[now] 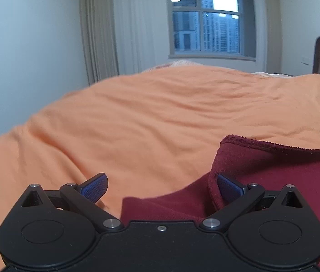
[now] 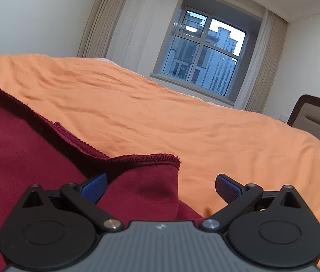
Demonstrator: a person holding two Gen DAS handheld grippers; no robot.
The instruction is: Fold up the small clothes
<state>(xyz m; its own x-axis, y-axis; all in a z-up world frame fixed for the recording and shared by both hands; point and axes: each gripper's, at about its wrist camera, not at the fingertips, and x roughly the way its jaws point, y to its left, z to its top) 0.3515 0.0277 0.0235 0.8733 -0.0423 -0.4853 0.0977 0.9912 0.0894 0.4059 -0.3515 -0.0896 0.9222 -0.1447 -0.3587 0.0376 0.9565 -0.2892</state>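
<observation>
A dark red garment [image 1: 273,172] lies on an orange bedspread [image 1: 137,117], filling the lower right of the left wrist view. My left gripper [image 1: 162,189] is open low over the garment's left edge, with its right fingertip [image 1: 228,188] tucked against a fold of the cloth. In the right wrist view the same dark red garment [image 2: 23,149] covers the lower left, its hemmed corner [image 2: 171,158] pointing right. My right gripper [image 2: 161,189] is open over that corner, its left fingertip [image 2: 94,189] on the cloth and the right one above the orange bedspread [image 2: 182,113].
A window [image 1: 205,20] with curtains [image 1: 98,29] is in the wall beyond the bed. A padded headboard [image 2: 318,117] stands at the right. The orange bedspread stretches wide ahead of both grippers.
</observation>
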